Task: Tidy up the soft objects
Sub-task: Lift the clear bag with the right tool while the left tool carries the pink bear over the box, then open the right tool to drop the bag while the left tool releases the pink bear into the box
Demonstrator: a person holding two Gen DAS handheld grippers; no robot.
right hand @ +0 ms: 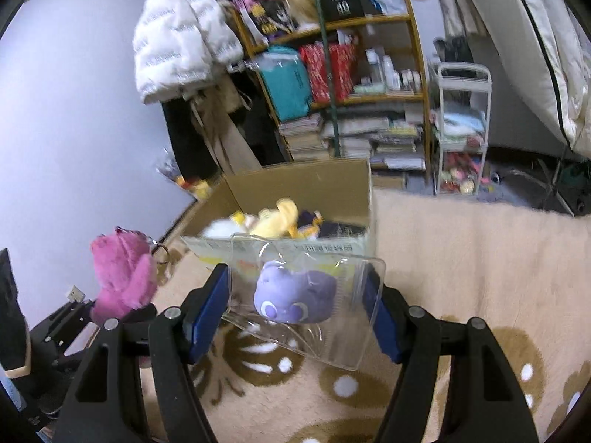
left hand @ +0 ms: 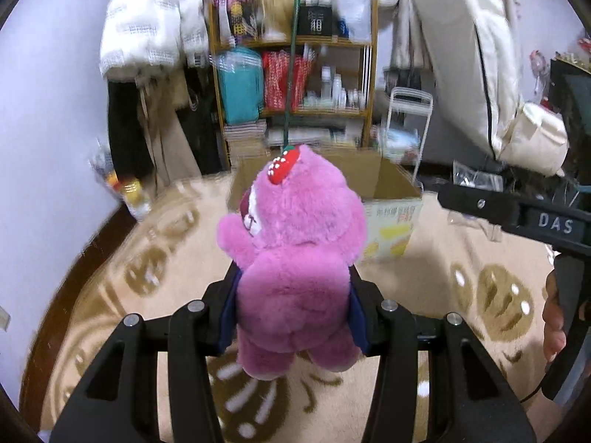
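Note:
My left gripper [left hand: 293, 310] is shut on a pink plush bear [left hand: 295, 251] with a red strawberry on its head, held above the carpet. The same pink bear [right hand: 122, 269] shows at the left of the right wrist view. My right gripper [right hand: 299, 299] is shut on a clear plastic case [right hand: 351, 295] with a purple plush [right hand: 295, 291] inside, its blue pads pressing the case's sides. Just beyond both stands an open cardboard box [right hand: 295, 184], also in the left wrist view [left hand: 384, 181]. In the box lie a yellow plush [right hand: 277, 217] and other soft toys.
A wooden shelf [right hand: 369, 96] full of bags, bottles and books stands behind the box. A white rack [right hand: 461, 129] is at its right. White jackets [right hand: 177, 37] hang at the left. Beige patterned carpet [right hand: 461, 277] covers the floor. A person's hand [left hand: 554, 325] holds the right gripper's handle.

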